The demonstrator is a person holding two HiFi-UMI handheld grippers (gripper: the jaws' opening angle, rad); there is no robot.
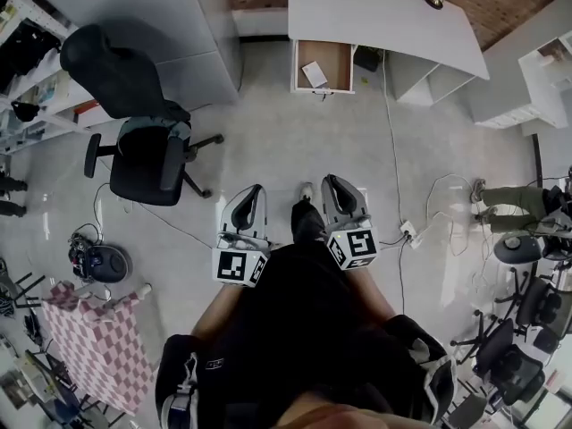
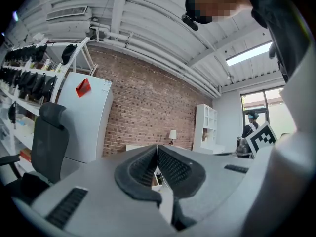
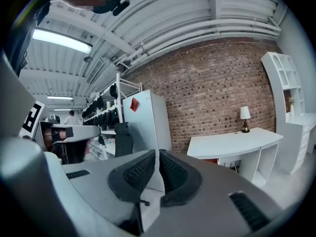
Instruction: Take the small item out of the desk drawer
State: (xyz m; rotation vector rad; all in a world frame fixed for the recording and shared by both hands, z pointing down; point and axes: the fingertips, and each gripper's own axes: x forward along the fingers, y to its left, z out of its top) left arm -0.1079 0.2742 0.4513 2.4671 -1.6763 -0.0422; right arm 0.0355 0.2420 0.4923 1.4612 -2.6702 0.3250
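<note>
The white desk [image 1: 384, 16] stands far ahead across the floor, and its drawer [image 1: 323, 65] is pulled open. Inside the drawer lies a small pale item [image 1: 315, 74]. My left gripper [image 1: 256, 190] and right gripper [image 1: 332, 180] are held side by side in front of my body, well short of the desk. Both are shut with nothing between their pads. The left gripper [image 2: 157, 151] faces the brick wall. Past the right gripper [image 3: 157, 157], the desk [image 3: 232, 143] and its lamp [image 3: 244, 113] are visible in the right gripper view.
A black office chair [image 1: 134, 146] stands to the left of the path to the desk. A tall white cabinet [image 1: 143, 16] is at the back left. Cables and a power strip [image 1: 408, 232] lie on the floor to the right. A checked cloth [image 1: 98, 342] is at the lower left.
</note>
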